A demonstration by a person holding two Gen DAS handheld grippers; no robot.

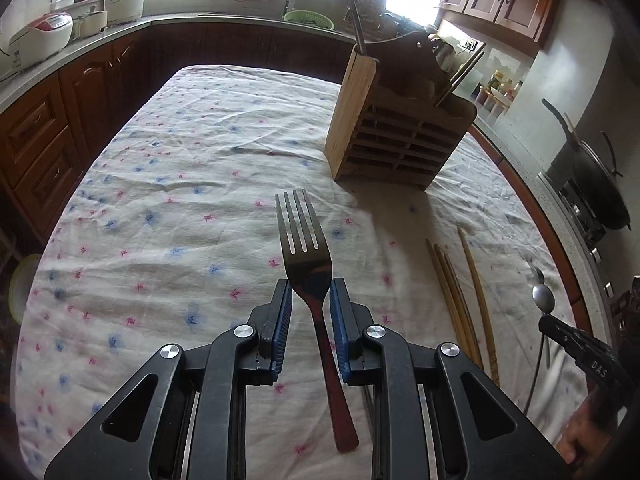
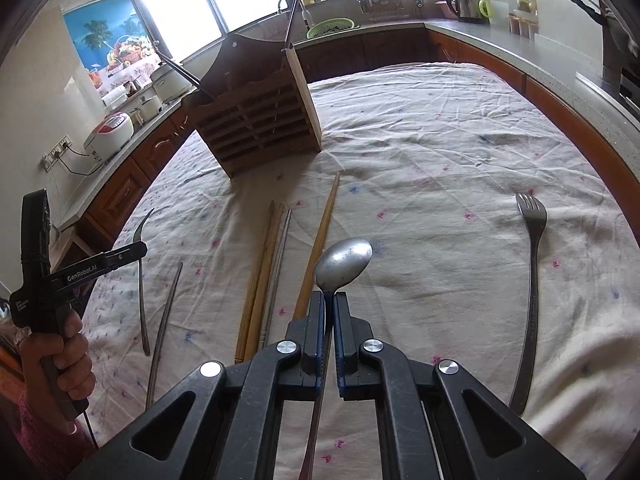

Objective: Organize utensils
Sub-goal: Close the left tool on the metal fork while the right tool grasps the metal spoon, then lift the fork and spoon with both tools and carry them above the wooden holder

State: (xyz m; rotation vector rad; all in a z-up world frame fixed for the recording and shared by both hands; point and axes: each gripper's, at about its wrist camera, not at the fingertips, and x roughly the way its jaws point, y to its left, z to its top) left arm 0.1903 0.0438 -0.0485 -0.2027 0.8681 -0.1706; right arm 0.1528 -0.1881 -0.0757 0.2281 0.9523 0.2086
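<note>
My left gripper (image 1: 310, 286) is shut on a steel fork (image 1: 302, 232) at its neck and holds it above the cloth, tines pointing forward. It shows from the side in the right wrist view (image 2: 138, 248). My right gripper (image 2: 329, 298) is shut on a steel spoon (image 2: 343, 260), bowl forward; it shows small in the left wrist view (image 1: 543, 298). A wooden utensil holder (image 1: 394, 136) with a few sticks in it stands on the table, ahead and to the right; it also shows in the right wrist view (image 2: 256, 120).
Several wooden chopsticks (image 2: 272, 272) lie on the floral tablecloth (image 1: 180, 184). A second fork (image 2: 530, 280) lies at the right and a thin metal stick (image 2: 162, 332) at the left. Kitchen counters (image 1: 60, 56) with appliances surround the table; a wok (image 1: 600, 184) sits on the stove.
</note>
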